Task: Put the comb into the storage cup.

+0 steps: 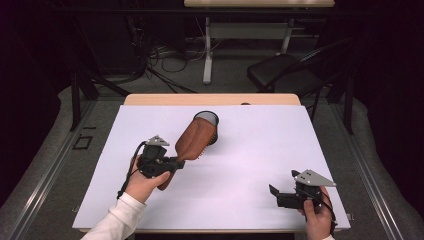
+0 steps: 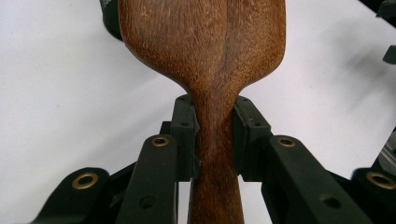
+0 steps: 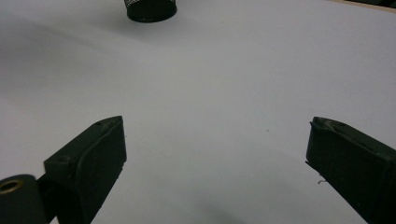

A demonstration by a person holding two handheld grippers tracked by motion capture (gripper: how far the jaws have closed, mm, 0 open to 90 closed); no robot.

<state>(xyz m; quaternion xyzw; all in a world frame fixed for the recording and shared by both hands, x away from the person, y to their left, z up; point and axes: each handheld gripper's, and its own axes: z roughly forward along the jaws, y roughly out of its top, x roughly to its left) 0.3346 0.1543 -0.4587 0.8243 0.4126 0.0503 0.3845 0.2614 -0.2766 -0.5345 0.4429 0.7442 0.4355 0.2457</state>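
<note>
The white-covered counter [image 1: 240,165] carries everything. On it, around the middle toward ten o'clock, a large brown wooden paddle hairbrush [image 1: 196,139] lies slanted, back upward, its head pointing to one o'clock and overlapping a black mesh cylindrical cup [image 1: 207,120] that stands just behind it. The left claw [image 1: 172,164], at eight o'clock, pinches the brush's narrow handle neck between its pads; the left gripper view shows both black jaws pressed against the wood [image 2: 215,140]. The right claw [image 1: 275,192], at five o'clock near the counter's front edge, is spread wide with nothing between its jaws.
</note>
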